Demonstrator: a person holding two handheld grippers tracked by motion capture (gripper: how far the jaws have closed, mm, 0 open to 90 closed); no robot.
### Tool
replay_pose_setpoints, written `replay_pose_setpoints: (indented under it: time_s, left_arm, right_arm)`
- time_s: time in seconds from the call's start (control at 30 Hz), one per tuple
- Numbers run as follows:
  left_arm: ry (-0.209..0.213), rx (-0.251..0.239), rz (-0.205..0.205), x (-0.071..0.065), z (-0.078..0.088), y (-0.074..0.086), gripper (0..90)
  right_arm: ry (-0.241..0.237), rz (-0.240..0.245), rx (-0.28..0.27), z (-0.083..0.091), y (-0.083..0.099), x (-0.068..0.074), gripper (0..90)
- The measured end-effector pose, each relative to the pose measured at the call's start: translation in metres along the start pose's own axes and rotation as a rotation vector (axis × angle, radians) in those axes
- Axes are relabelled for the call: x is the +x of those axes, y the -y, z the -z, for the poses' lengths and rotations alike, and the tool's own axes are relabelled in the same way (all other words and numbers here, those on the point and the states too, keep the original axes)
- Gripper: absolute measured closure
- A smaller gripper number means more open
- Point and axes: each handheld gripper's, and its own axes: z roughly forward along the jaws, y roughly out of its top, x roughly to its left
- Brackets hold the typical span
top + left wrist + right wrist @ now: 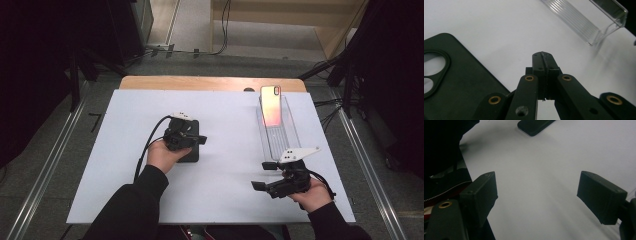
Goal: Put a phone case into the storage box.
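On the white table (220, 125), the left gripper (202, 140) hovered over the black case (461, 82), which lay flat on the left half; its jaws were pressed together with nothing between them. Farther right, a clear tray (285, 135) held a phone (270, 105) leaning upright at its far end. Just before the tray's near end, the right gripper (264, 175) stood wide open, empty, above bare table.

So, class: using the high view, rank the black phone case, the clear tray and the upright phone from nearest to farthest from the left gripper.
1. Black phone case: directly under the left gripper, left of centre.
2. Clear tray: to the right, across the white table.
3. Upright phone: at the tray's far end.
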Motion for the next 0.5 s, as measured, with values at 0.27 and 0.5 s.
replay_pose_setpoints:
  time_s: [0.27, 0.5]
  left_arm:
    - [-0.038, 0.028, 0.017, 0.004, -0.013, 0.014, 90.0]
    - [-0.061, 0.069, 0.027, 0.011, -0.023, 0.025, 90.0]
  right_arm:
    - [0.010, 0.004, 0.003, -0.001, 0.000, 0.000, 14.7]
    - [0.006, 0.004, 0.004, -0.001, 0.000, 0.001, 14.8]
